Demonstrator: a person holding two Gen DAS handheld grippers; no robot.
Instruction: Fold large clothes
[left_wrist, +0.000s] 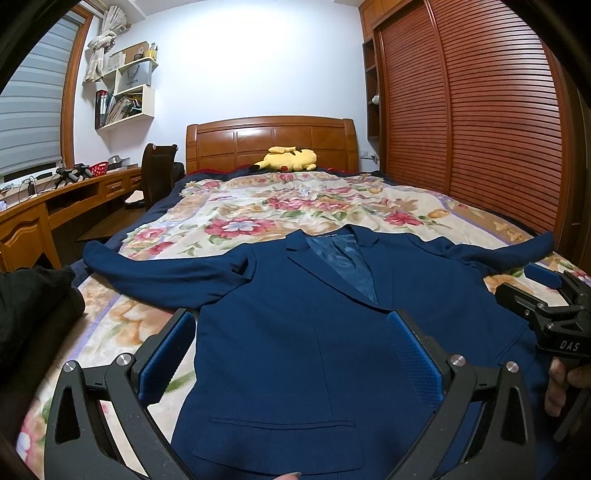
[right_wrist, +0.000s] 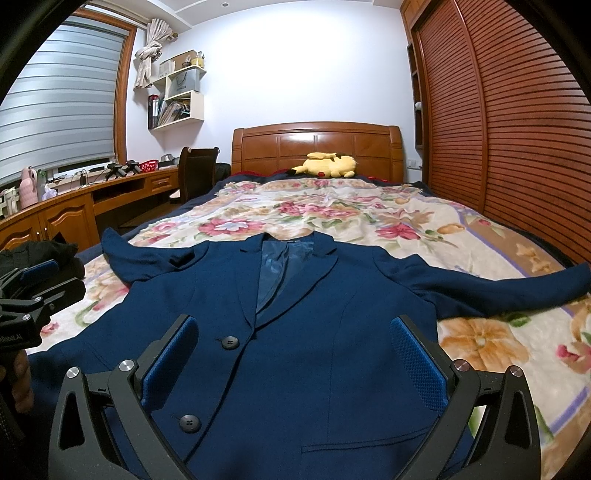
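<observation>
Blue blazer (left_wrist: 314, 332) flat on floral bedspread (left_wrist: 258, 206)

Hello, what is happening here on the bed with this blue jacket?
A person holds a gripper in each hand above a navy blazer that lies face up on the floral bedspread, sleeves spread to both sides. The left gripper and the right gripper are both open and hold nothing, each hovering over the lower front of the blazer. No fold has been made yet. A yellow plush toy lies by the headboard.
</observation>
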